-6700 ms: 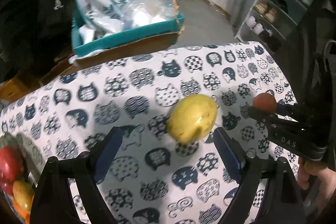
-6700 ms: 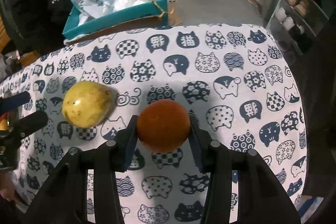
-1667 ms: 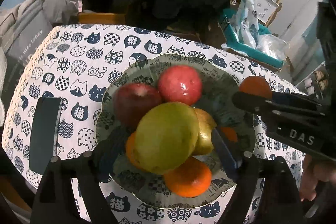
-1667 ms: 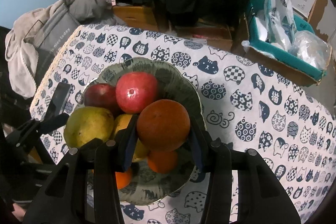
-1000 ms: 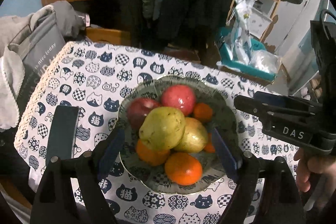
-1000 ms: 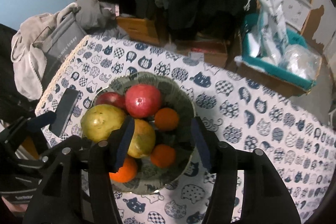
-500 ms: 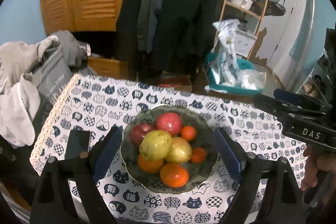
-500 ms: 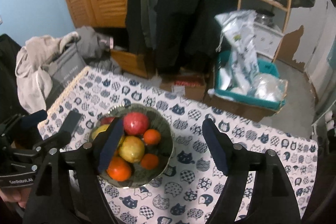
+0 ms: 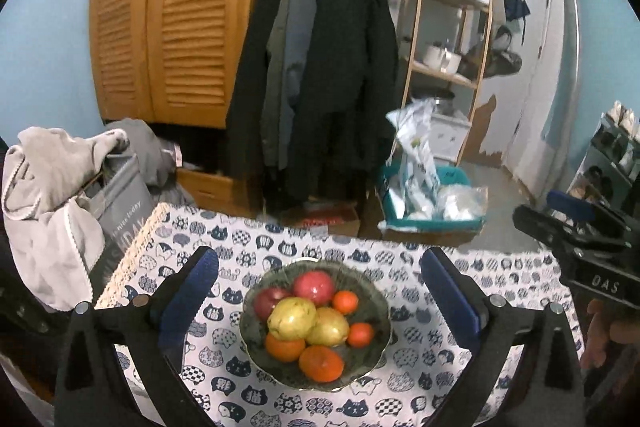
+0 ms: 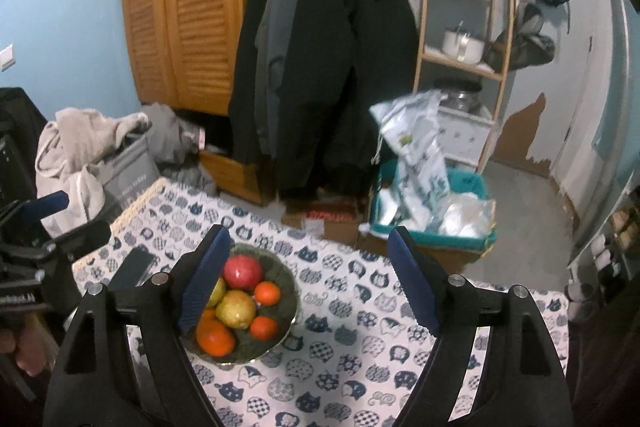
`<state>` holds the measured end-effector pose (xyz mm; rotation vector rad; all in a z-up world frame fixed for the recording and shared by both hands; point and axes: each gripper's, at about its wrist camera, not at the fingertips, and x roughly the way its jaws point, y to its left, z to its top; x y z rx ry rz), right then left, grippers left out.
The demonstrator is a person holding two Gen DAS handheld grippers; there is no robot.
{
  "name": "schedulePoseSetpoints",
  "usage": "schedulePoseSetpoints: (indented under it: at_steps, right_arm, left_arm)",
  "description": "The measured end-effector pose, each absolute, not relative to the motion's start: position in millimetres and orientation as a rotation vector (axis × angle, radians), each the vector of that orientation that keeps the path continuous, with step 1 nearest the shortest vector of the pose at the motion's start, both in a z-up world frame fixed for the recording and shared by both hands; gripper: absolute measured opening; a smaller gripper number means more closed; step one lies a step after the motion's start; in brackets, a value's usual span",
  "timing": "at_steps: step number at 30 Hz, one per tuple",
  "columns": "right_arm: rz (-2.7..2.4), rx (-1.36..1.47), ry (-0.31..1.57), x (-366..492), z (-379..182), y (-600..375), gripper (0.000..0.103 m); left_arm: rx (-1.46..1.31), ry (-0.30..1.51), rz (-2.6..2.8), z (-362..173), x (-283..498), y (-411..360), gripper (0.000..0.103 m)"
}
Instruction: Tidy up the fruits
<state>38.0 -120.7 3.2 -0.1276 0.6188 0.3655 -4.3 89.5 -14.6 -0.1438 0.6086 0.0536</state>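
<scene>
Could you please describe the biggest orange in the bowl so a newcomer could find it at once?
On the cat-print tablecloth stands a dark bowl of fruit. The orange lies at its near rim, in front of the yellow pears, and is larger than the other oranges.

Dim, cool indoor light is washing both views. Fisheye distortion is bending the wardrobe [image 9: 168, 15] and shelf [image 10: 464, 27] far beyond the fingers; a soft shadow is lying on the cloth [image 10: 360, 359] between them.

Dark coats [image 9: 320, 67], louvered wardrobe [image 9: 172, 19]
</scene>
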Motion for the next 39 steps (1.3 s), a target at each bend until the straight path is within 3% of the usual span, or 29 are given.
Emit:
schedulePoseSetpoints:
  at_steps: [13, 39]
  right_arm:
    - [0.294, -0.169, 0.46, 6, 21, -151, 0.081]
    - [0.285, -0.167, 0.522, 16, 3, -162, 0.081]
  left_arm:
    - [-0.099, 0.518, 0.057, 9, -18, 68, 0.102]
    - [-0.075, 0.525, 0.059, 7, -15, 57, 0.102]
